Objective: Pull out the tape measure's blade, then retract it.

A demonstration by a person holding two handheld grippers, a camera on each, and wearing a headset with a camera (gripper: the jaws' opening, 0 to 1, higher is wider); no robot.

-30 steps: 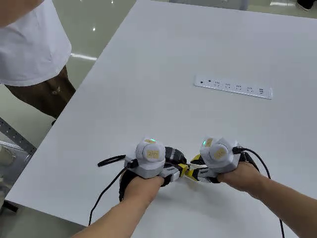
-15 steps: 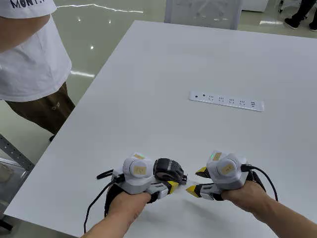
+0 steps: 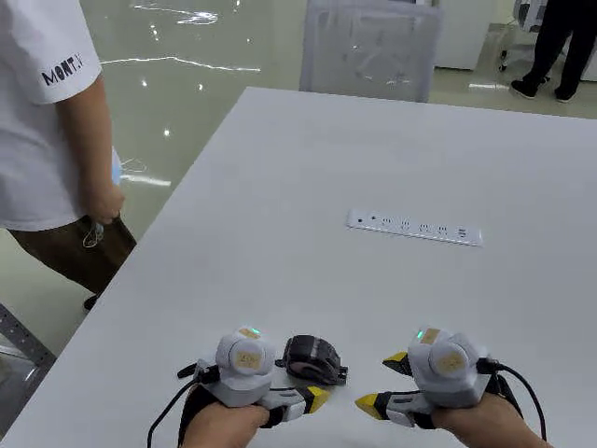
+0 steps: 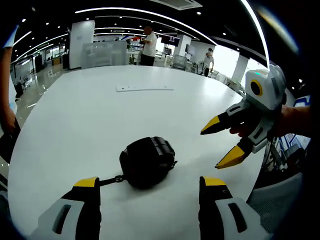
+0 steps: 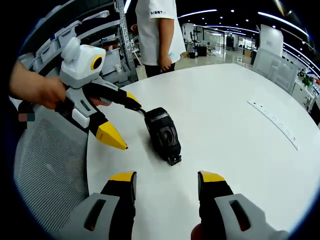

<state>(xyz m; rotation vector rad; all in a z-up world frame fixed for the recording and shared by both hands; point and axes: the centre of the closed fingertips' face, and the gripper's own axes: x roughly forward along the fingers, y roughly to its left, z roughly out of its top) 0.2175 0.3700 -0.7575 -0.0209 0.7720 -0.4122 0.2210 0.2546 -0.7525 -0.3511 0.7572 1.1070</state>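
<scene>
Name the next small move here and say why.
Probably close the left gripper on the tape measure to steady it: it lies loose on the table just ahead of its open jaws, blade in, and the right gripper is open too.

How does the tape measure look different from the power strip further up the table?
The tape measure is black; the power strip is white. The tape measure is chunky and rounded; the power strip is long, thin and flat. The tape measure sits near the table's front edge, between the left gripper and the right gripper; the power strip lies farther out, away from both. Both rest on the white table.
</scene>
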